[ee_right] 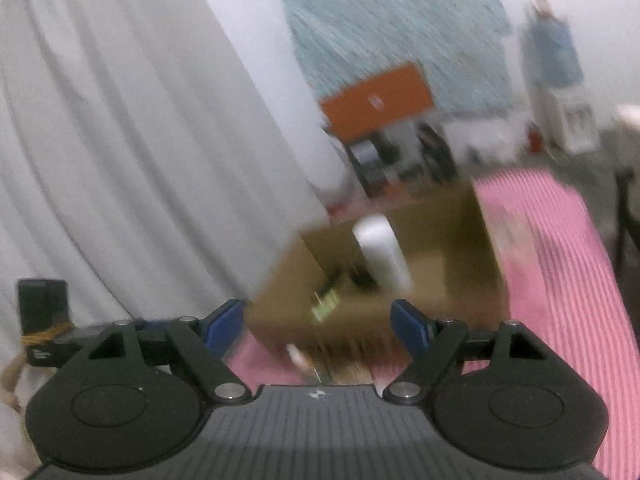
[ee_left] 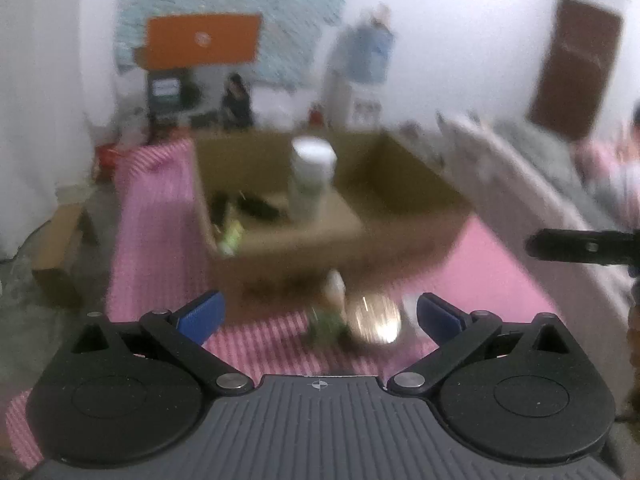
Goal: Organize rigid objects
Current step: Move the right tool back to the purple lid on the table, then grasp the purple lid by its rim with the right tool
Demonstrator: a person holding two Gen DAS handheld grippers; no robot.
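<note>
I see the cardboard box (ee_left: 320, 216) sitting open on the pink striped mat (ee_left: 160, 248), and inside it a white cylindrical container (ee_left: 310, 176) stands upright near the middle, with some dark items (ee_left: 256, 206) and a green-and-yellow packet (ee_left: 232, 238) lying at the box's left side; blur keeps me from naming them more closely. On the mat just near of the box, a green bottle-like object (ee_left: 330, 314) and a shiny round metallic object (ee_left: 376, 320) lie side by side, seemingly touching. My left gripper (ee_left: 318, 316) hovers over those 2 items with its blue fingers (ee_left: 202, 314) spread wide apart and holding nothing. My right gripper (ee_right: 318, 326) faces the same box (ee_right: 400, 280) from the left, tilted, with its blue fingers (ee_right: 408, 324) also wide apart and empty; the white container (ee_right: 382, 256) shows between them, farther off. A white curtain (ee_right: 140, 140) fills the left of that view, and an orange panel (ee_left: 202, 40) stands against the far wall.
</note>
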